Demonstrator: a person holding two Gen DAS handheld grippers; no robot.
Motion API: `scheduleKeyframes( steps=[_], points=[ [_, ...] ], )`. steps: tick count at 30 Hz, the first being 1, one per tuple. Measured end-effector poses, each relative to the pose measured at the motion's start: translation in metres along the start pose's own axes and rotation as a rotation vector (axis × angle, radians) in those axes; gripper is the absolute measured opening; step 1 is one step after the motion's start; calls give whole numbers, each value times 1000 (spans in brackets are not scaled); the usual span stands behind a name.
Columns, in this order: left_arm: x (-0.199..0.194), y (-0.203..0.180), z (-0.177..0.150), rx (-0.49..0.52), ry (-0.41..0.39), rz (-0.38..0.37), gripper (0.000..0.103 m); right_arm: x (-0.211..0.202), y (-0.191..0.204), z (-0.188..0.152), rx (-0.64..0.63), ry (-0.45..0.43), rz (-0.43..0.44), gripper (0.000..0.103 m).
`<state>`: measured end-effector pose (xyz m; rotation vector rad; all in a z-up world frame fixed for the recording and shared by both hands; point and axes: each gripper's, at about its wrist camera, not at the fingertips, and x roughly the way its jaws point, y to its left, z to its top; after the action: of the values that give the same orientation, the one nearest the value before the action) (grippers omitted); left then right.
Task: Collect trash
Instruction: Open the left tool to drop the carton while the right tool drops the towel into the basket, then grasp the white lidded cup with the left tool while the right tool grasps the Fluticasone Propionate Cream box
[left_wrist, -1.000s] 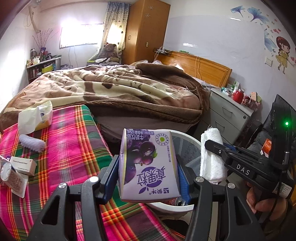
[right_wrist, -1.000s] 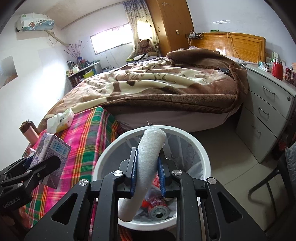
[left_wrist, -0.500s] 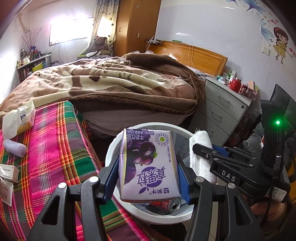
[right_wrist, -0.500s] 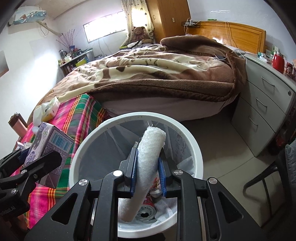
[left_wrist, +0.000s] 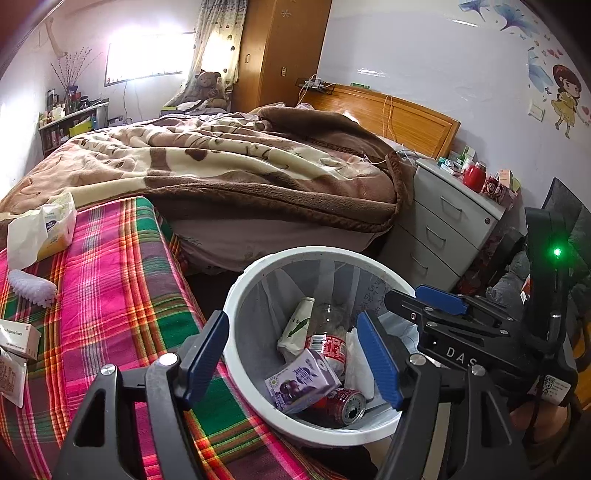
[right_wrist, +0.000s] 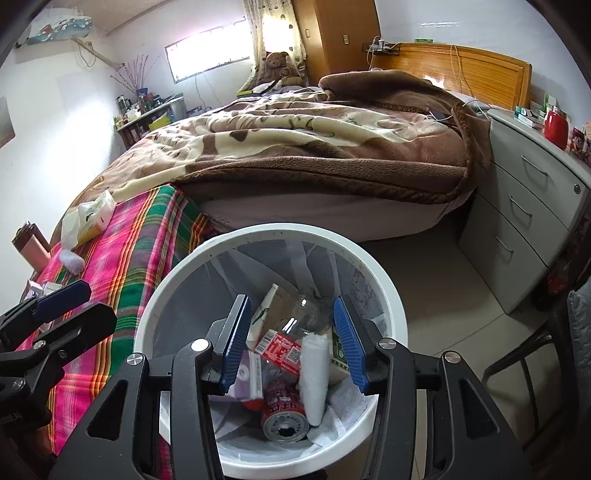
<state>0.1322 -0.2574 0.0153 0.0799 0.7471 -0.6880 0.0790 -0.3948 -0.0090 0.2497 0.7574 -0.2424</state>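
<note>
Hanging over the white bin (left_wrist: 236, 332), both claws have just spread, pinching nothing: left claw (left_wrist: 295, 354), right claw (right_wrist: 291, 343).

1. The left wrist camera rides just behind the left gripper (left_wrist: 291, 354) and looks forward and downward along its jaws, close over the near-left rim of the white bin (left_wrist: 236, 354); the plaid tabletop (left_wrist: 110, 295) fills its left side, the right gripper (left_wrist: 439, 310) juts in from the right.
2. The right wrist camera sits behind the right gripper (right_wrist: 291, 345), tilted down, almost straight above the bin (right_wrist: 391, 295); the left gripper (right_wrist: 62, 306) shows at its left edge.
3. Both face the bed (left_wrist: 240, 170), with the window (left_wrist: 147, 55) beyond; both share the bin, the tabletop, the bed, the grey drawers (right_wrist: 528, 206).
</note>
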Motion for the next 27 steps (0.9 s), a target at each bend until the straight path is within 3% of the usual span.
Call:
scheduleKeyframes(
  steps=[17, 27],
  points=[
    [-40, 49, -13, -69, -63, 77, 76, -9, 34, -2, -36, -45, 57, 59],
    [-71, 97, -24, -132, -119, 203, 76, -5, 72, -6, -84, -54, 113, 60]
  ],
)
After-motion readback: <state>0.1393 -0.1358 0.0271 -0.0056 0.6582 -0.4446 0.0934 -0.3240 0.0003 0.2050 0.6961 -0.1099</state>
